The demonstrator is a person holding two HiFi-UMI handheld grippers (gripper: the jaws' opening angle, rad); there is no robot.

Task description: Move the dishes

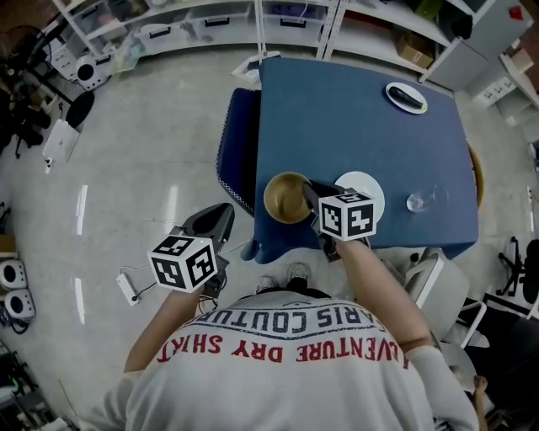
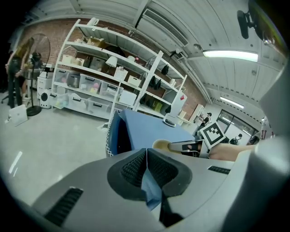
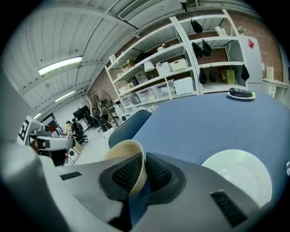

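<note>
A tan bowl (image 1: 287,198) hangs over the near left corner of the blue table (image 1: 362,126), with my right gripper (image 1: 312,196) shut on its rim. In the right gripper view the bowl (image 3: 123,154) has its wall pinched between the two black pads. A white plate (image 1: 371,188) lies flat on the table just right of the bowl; the white plate (image 3: 240,171) shows beside the jaws. My left gripper (image 1: 221,220) is off the table's left side above the floor, shut with nothing in it; its pads (image 2: 146,170) meet.
A small dark dish (image 1: 406,97) with a pale rim sits at the far right of the table. A clear glass (image 1: 416,202) stands near the right front. A dark blue chair (image 1: 237,151) is against the table's left edge. Shelving (image 1: 210,21) lines the far wall.
</note>
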